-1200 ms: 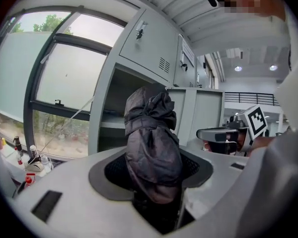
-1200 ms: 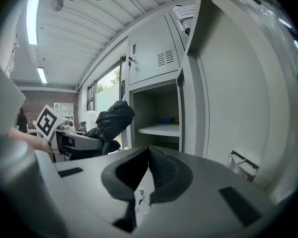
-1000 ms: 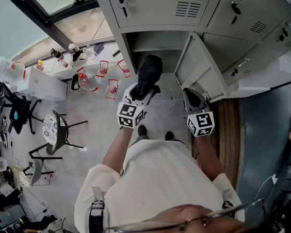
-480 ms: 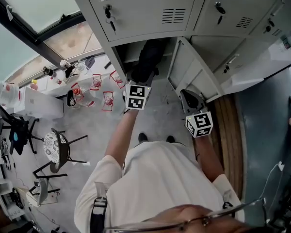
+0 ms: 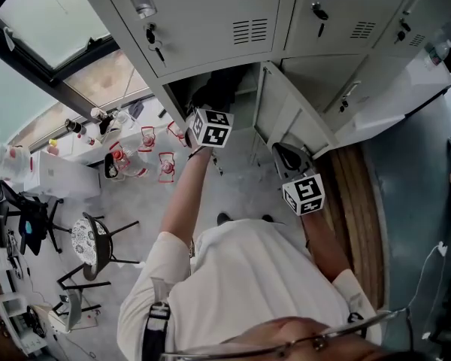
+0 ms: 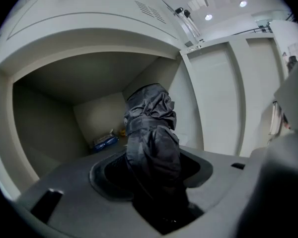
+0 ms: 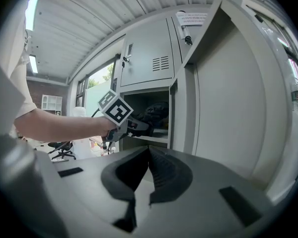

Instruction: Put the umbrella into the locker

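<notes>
Grey steel locker [image 5: 210,28], its door [image 5: 289,115] swung wide! The black folded umbrella [image 6: 151,138] reaches into the open compartment, pinched between the jaws of the left gripper [image 5: 203,111]. The right gripper [image 7: 149,170] hangs just beside that door, jaws pressed together on nothing. A little blue packet [image 6: 105,142] lies at the compartment's back.

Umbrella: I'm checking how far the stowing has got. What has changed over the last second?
The left hand-held gripper, shut on the folded black umbrella, has carried it forward from in front of the open locker into the compartment's mouth. Nothing was newly gripped or let go. The right hand-held gripper stayed shut and empty beside the open door.
</notes>
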Motion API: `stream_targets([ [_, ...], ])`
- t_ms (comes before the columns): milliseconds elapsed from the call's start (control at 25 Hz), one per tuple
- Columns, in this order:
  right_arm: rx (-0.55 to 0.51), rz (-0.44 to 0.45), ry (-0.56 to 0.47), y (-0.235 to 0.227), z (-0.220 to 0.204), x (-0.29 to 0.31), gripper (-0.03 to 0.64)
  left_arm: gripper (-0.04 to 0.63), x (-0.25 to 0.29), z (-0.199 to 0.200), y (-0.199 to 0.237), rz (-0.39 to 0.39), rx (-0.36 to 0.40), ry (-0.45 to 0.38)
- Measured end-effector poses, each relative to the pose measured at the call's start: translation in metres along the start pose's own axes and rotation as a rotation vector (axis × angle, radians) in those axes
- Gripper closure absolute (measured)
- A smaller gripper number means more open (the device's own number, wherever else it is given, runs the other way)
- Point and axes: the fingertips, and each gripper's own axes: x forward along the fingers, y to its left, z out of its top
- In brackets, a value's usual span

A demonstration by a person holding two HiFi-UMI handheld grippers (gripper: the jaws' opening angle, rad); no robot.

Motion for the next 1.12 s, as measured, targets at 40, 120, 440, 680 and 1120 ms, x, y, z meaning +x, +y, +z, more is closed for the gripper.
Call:
stream_targets([
  [40,-0.001,0.002,0.0,0.0,0.0,0.0,0.611,0.364,0.003,0.002,0.001,0.004,0.029,0.006],
  [120,-0.004,0.001,-0.002,-0.002,0.001,0.002,0.611,0.364,0.01,0.006,0.003,0.008,0.089,0.018],
  [440,-0.006,-0.01,-0.014,-0.005,0.007,0.007,0.609,0.364,0.041,0.01,0.011,0.033,0.296,0.081],
  [680,-0.015,-0.013,0.0,-0.001,0.001,0.006,0.609,0.36,0.07,-0.012,0.025,0.059,0.361,0.211],
  [1120,-0.013,0.001,0.026,0.01,-0.006,0.01,0.611,0.195,0.063,0.006,0.018,-0.03,0.322,0.096],
])
